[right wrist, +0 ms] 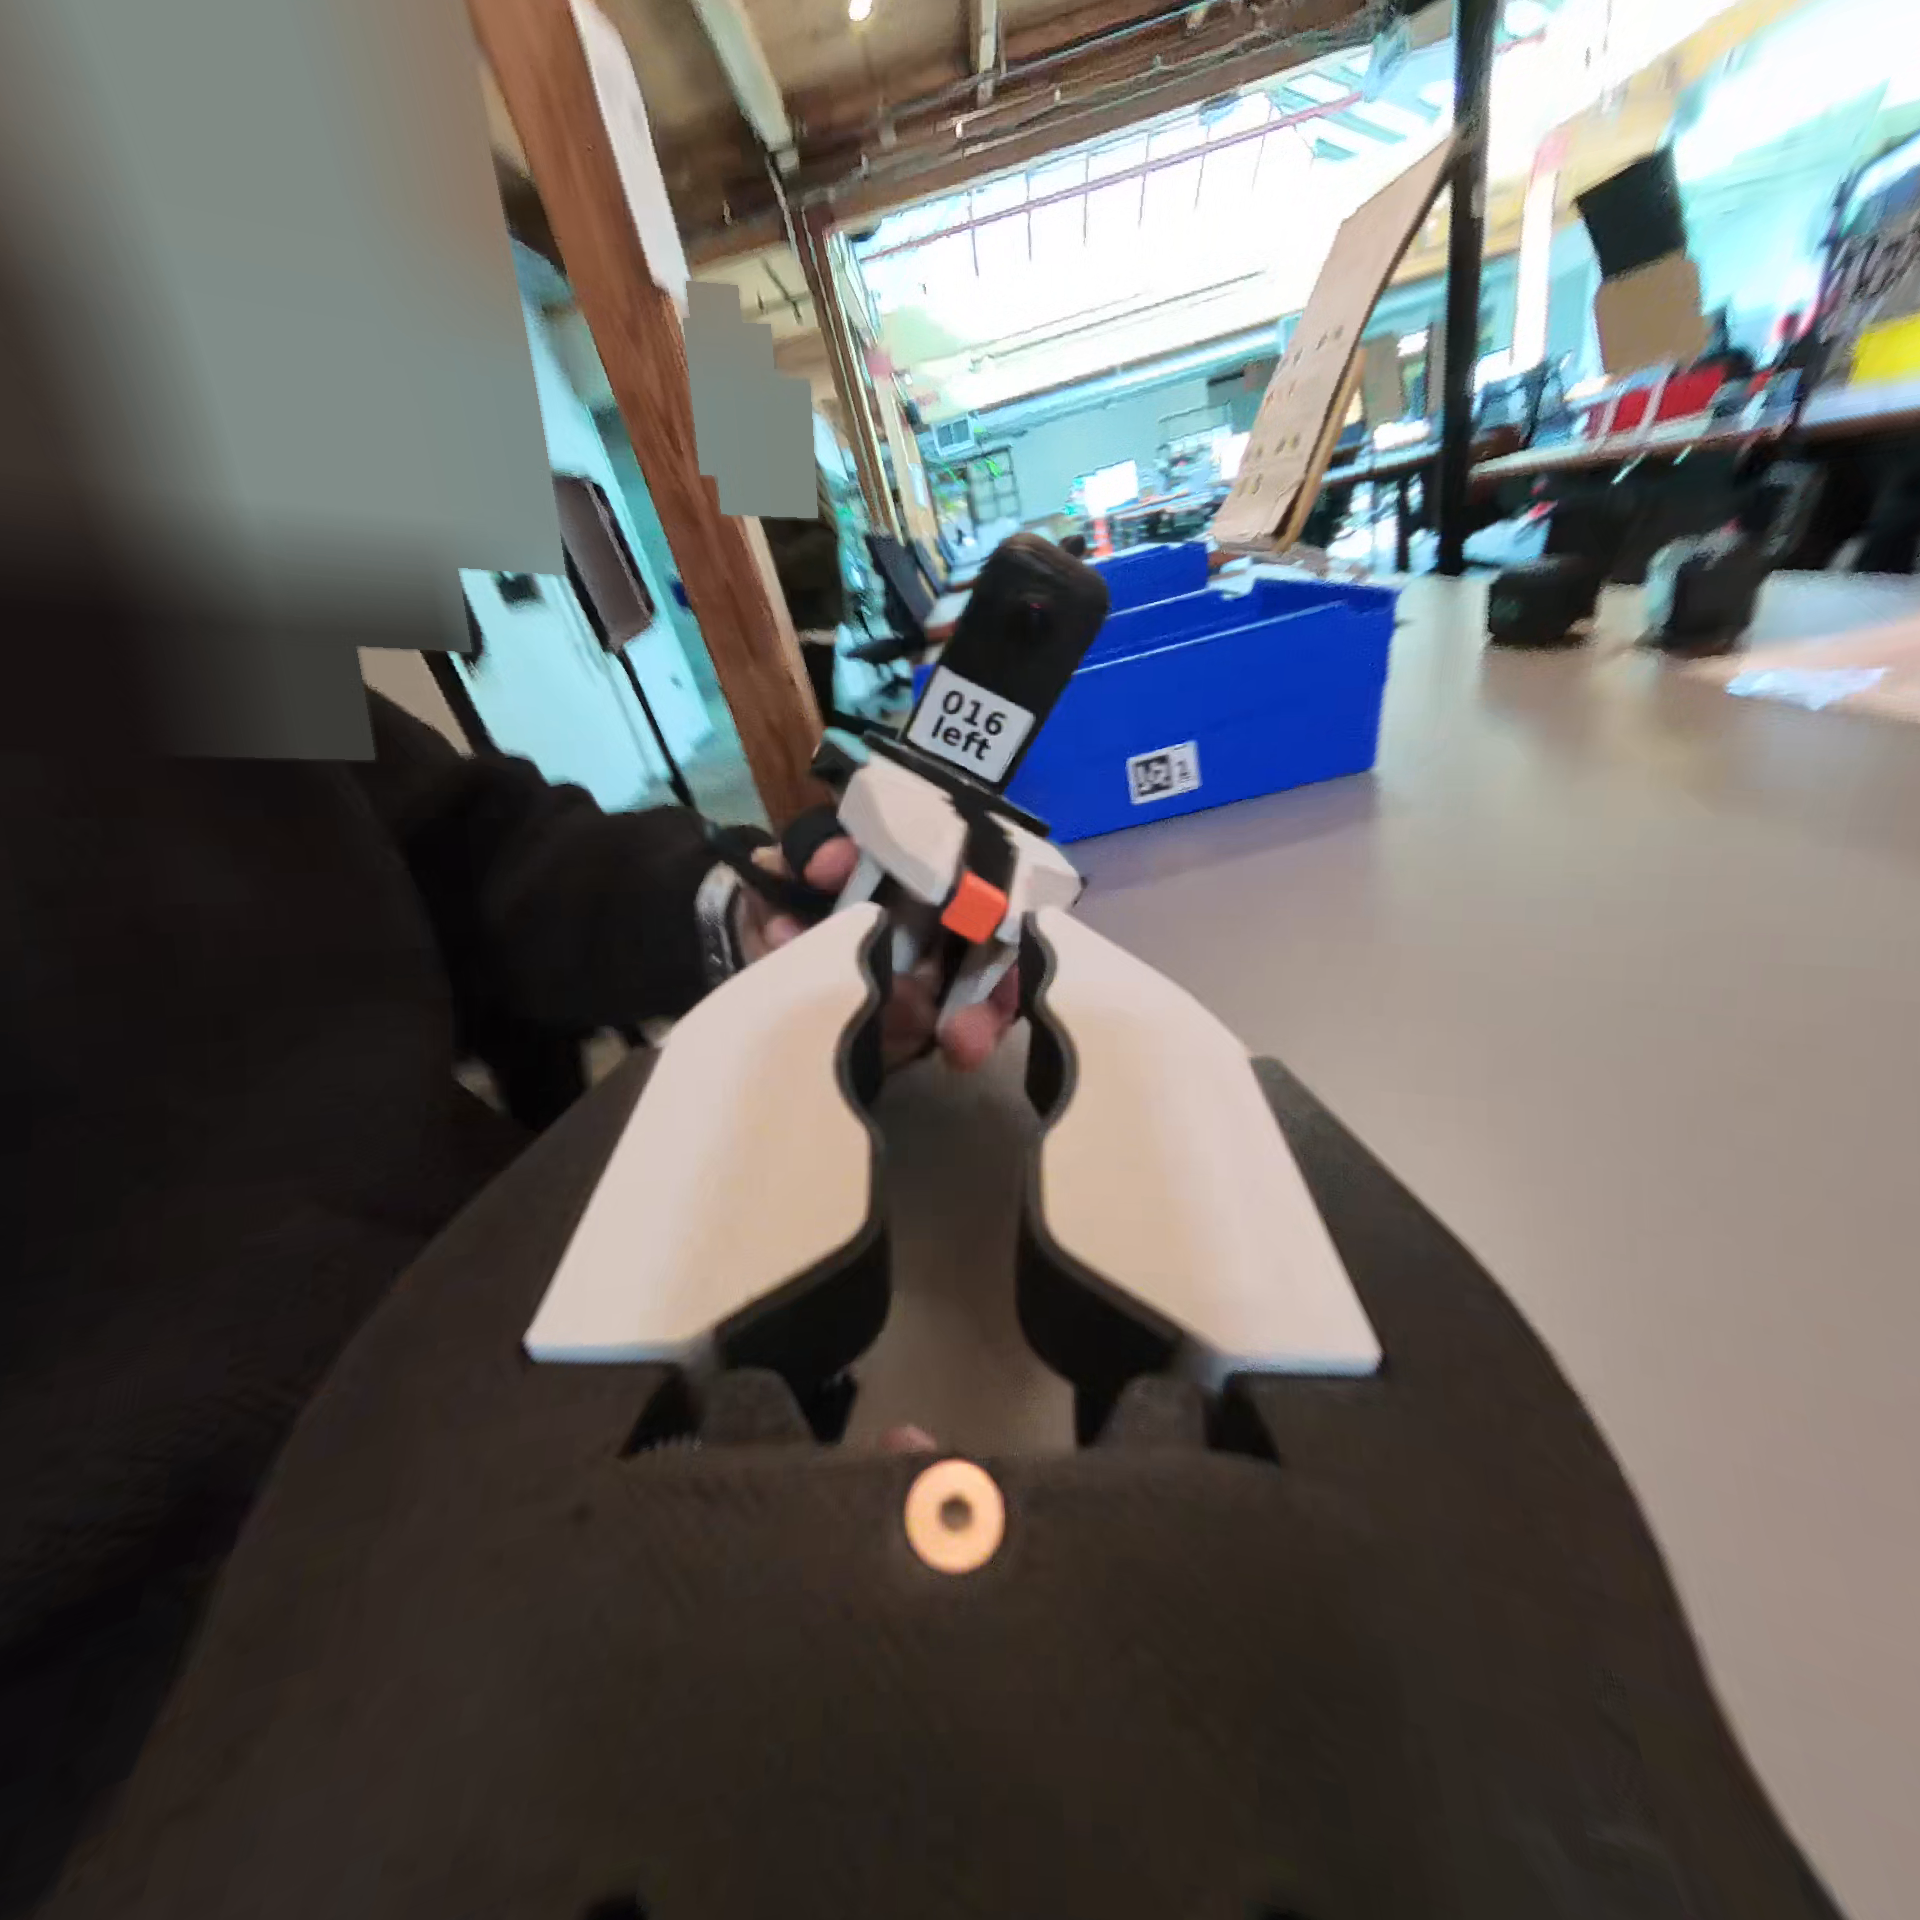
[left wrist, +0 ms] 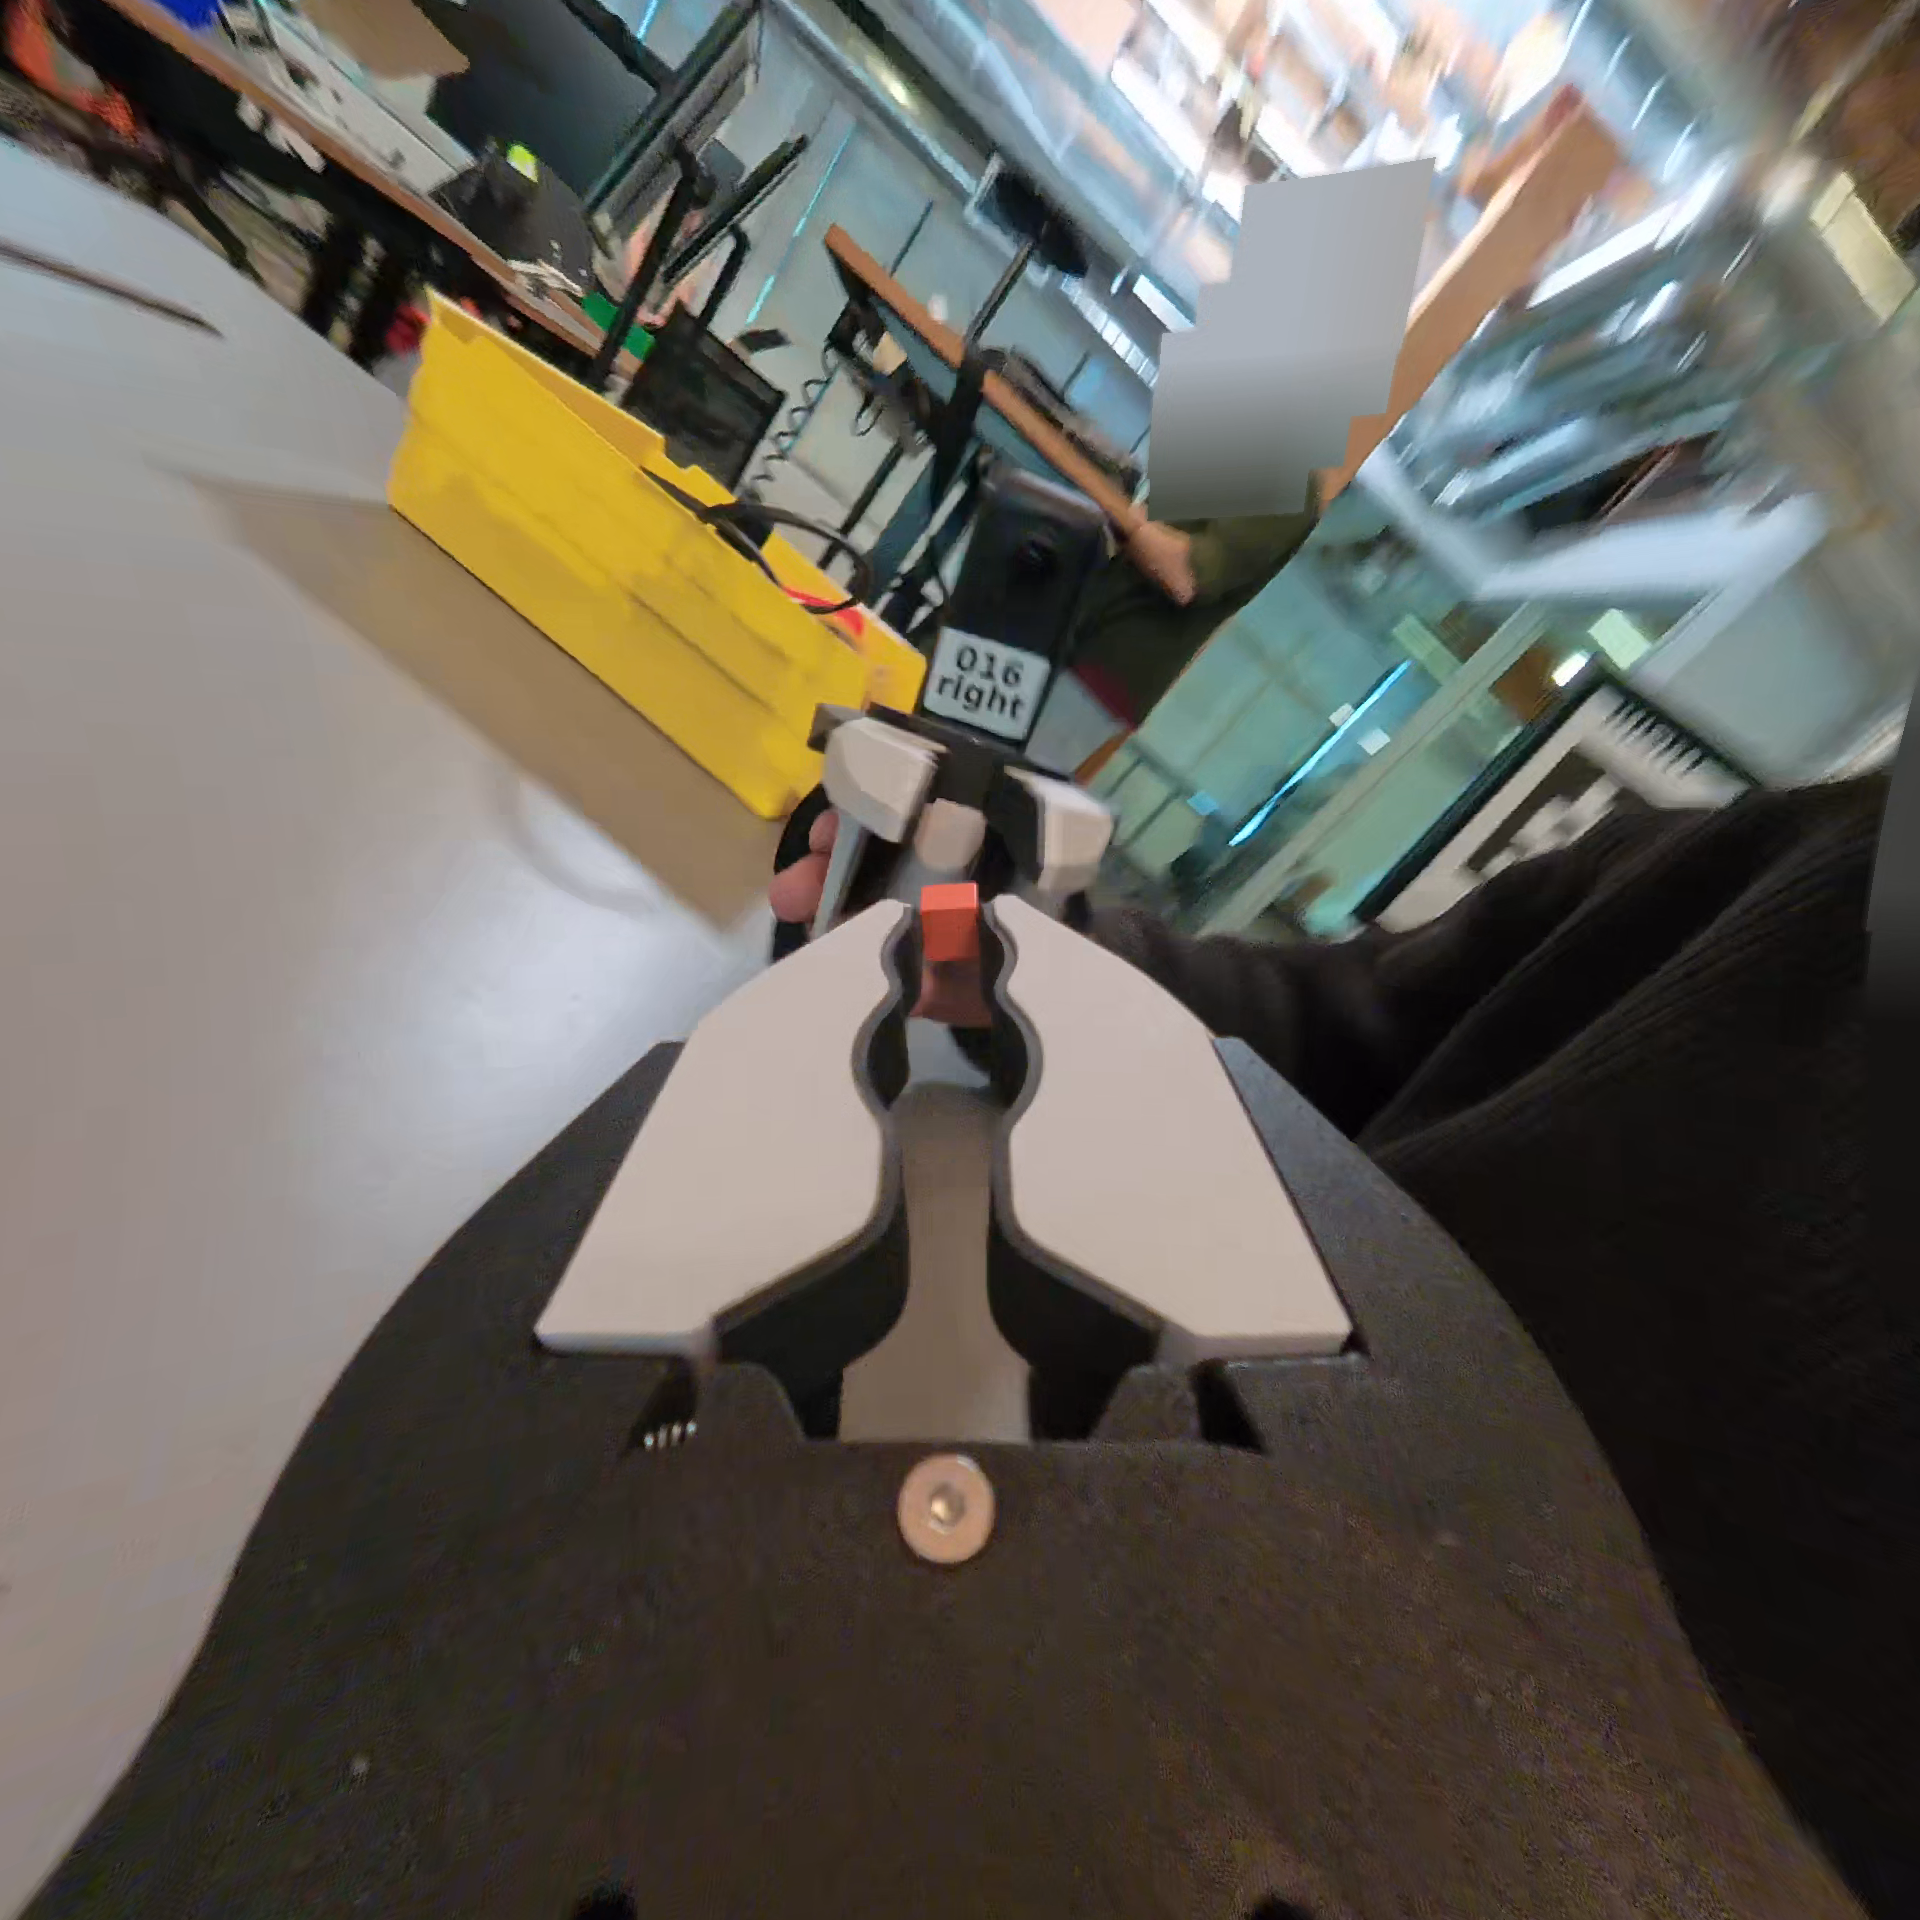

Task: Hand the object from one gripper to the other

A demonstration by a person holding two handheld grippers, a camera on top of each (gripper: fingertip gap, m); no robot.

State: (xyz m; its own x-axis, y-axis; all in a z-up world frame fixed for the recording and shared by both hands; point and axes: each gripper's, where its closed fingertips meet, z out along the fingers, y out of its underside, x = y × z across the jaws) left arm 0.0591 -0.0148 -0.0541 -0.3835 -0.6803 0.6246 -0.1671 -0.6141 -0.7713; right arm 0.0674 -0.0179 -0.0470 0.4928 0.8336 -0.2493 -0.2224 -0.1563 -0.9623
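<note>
We clamp the left gripper [left wrist: 948, 920] on the orange block [left wrist: 950, 923] and hold it in mid-air off the worktop's [right wrist: 1558, 935] edge, so that our right gripper [right wrist: 954, 930], its fingers spread apart just short of the block, can close round the exposed end.

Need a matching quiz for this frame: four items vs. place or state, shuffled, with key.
1. small orange block
2. yellow plastic bin
3. blue plastic bin
4. right gripper

A. fingers open
B. on the table, seen in the left wrist view
C. held between the fingers of the left gripper
D. on the table, seen in the right wrist view

Pairs: 1-C, 2-B, 3-D, 4-A
</note>
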